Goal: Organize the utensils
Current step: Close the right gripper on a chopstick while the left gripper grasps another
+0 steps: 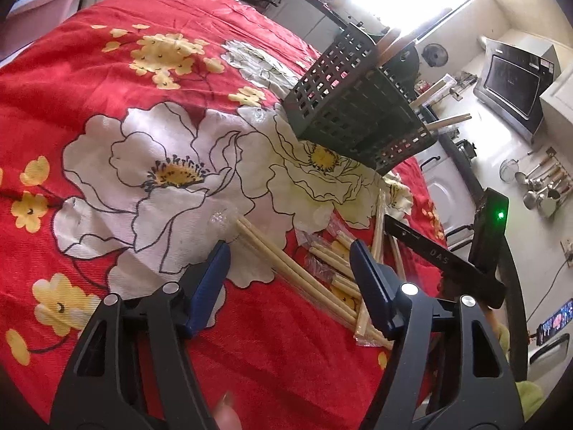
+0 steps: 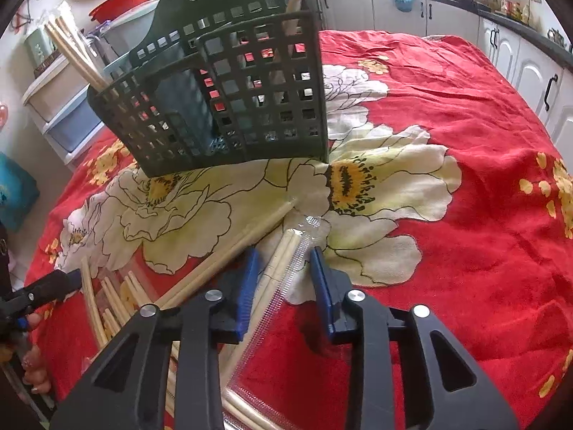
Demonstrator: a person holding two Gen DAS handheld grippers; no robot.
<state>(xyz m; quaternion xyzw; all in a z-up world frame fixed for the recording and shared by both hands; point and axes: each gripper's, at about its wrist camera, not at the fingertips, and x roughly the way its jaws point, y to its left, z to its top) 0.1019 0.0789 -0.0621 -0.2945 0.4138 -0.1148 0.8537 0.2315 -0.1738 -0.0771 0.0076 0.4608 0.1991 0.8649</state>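
Note:
A dark green lattice utensil holder [image 1: 358,107] [image 2: 229,96] stands on the red floral cloth with several chopsticks sticking out of it [image 2: 71,50]. Loose chopstick pairs, some in clear wrappers, lie in a heap on the cloth [image 1: 322,276] [image 2: 118,301]. My left gripper [image 1: 290,254] is open, its jaws either side of a wrapped pair [image 1: 286,265] lying on the cloth. My right gripper [image 2: 284,261] is open around a wrapped pair [image 2: 279,265], not closed on it. The left gripper shows at the left edge of the right wrist view [image 2: 46,286].
The table is covered by a red cloth with white and yellow flowers [image 1: 107,107] [image 2: 465,179]. White kitchen cabinets [image 2: 501,46] stand behind it, plastic storage drawers [image 2: 61,107] to one side. A black device with a green light [image 1: 490,229] sits at the table's right.

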